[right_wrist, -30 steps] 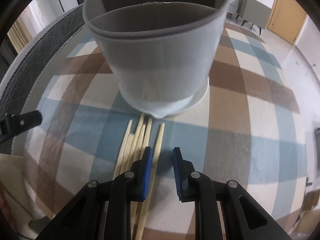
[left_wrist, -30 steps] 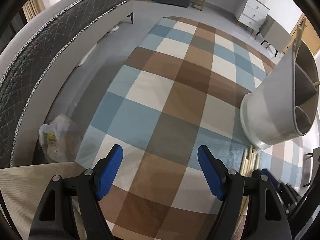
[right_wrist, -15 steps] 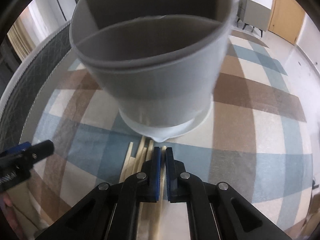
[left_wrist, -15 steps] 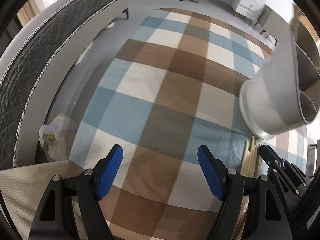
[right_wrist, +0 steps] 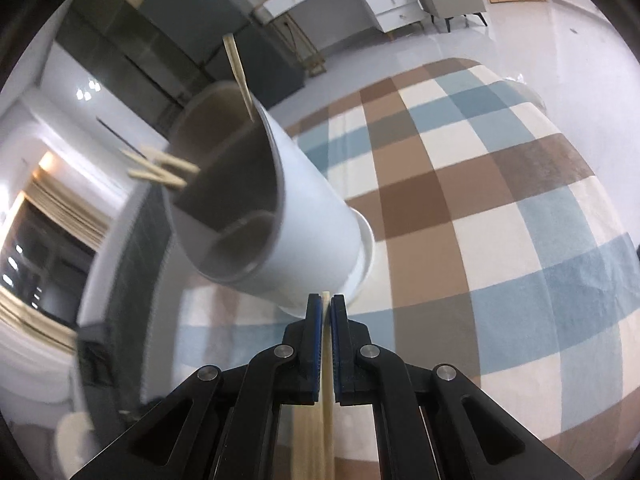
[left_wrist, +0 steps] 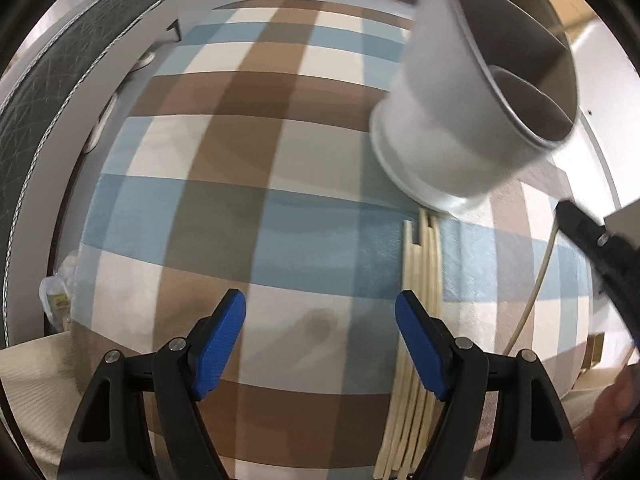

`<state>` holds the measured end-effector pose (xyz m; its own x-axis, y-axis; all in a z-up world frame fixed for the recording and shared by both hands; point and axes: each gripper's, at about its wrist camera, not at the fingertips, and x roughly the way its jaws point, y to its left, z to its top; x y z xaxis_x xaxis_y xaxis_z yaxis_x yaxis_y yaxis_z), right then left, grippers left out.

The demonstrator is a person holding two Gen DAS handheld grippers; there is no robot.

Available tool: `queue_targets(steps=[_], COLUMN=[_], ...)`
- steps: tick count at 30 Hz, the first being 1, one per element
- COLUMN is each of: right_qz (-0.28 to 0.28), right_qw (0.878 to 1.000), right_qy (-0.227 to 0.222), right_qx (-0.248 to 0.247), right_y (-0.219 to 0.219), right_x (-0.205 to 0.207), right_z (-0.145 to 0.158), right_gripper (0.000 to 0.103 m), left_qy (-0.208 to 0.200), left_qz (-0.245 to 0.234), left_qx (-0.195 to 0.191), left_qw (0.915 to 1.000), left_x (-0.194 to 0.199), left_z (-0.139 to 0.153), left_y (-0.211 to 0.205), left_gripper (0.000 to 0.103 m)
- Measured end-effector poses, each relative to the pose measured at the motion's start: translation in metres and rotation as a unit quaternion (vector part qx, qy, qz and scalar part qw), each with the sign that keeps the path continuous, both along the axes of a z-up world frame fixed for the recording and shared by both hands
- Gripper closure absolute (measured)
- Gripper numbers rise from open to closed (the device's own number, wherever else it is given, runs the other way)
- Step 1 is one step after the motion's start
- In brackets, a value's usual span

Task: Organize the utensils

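covering the table, a checked cloth (left_wrist: 256,184) lies under the open left claw (left_wrist: 320,344), right claw (right_wrist: 326,312) clamping a chopstick (right_wrist: 327,400).

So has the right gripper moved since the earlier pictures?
Yes. The right gripper, shut on a chopstick, has lifted off the checked cloth toward the holder.

Left wrist: steeply down, close over checked cloth (left_wrist: 280,208).
Right wrist: slanting down, holder (right_wrist: 304,216) near, 11 o'clock.
Shared: holder, cloth.
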<state>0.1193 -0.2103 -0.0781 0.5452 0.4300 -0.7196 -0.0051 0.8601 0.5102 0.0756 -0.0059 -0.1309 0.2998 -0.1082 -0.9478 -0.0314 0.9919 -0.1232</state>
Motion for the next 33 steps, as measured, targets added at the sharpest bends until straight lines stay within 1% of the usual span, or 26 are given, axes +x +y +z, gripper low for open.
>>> queue_targets(steps=[2, 5, 9, 11, 15, 21, 23, 25, 27, 33], right_qz=[-0.005, -0.014, -0.03, -0.034, -0.037, -0.039, -0.042, -0.044, -0.045, -0.046], right_qw=[1.0, 1.0, 0.999, 0.998, 0.997, 0.997, 0.996, 0.996, 0.996, 0.996], right_qy=[-0.006, -0.012, -0.022, -0.026, -0.028, -0.042, -0.042, -0.043, -0.045, -0.052], right_qx=[0.017, 0.024, 0.036, 0.042, 0.057, 0.057, 0.059, 0.06, 0.058, 0.052], right_y=[-0.005, -0.016, -0.03, -0.035, -0.04, -0.044, -0.047, -0.049, -0.05, -0.051], right_x=[-0.002, -0.005, -0.012, -0.017, -0.023, -0.031, -0.034, -0.035, -0.037, -0.039], right_z=[0.005, 0.009, 0.016, 0.02, 0.024, 0.032, 0.033, 0.034, 0.035, 0.038], right_gripper=[0.099, 0.099, 0.099, 0.099, 0.099, 0.099, 0.099, 0.099, 0.099, 0.099], left_qy=[-0.003, 0.002, 0.023, 0.028, 0.027, 0.033, 0.033, 0.03, 0.031, 0.031], left_qz=[-0.015, -0.027, -0.024, -0.029, -0.043, -0.023, -0.022, -0.026, -0.032, -0.019], left_qx=[0.007, 0.016, 0.008, 0.003, 0.034, 0.035, 0.03, 0.034, 0.054, 0.052], left_qw=[0.9999, 0.9995, 0.9994, 0.9992, 0.9981, 0.9986, 0.9988, 0.9986, 0.9976, 0.998], left_x=[-0.003, -0.006, -0.006, -0.008, -0.011, -0.012, -0.013, -0.013, -0.013, -0.006], left_z=[-0.001, -0.005, -0.013, -0.015, -0.019, -0.017, -0.018, -0.018, -0.02, -0.017], left_y=[-0.007, -0.014, -0.015, -0.018, -0.026, -0.019, -0.019, -0.019, -0.021, -0.018], left_gripper=[0.03, 0.03, 0.03, 0.03, 0.03, 0.03, 0.029, 0.03, 0.029, 0.029])
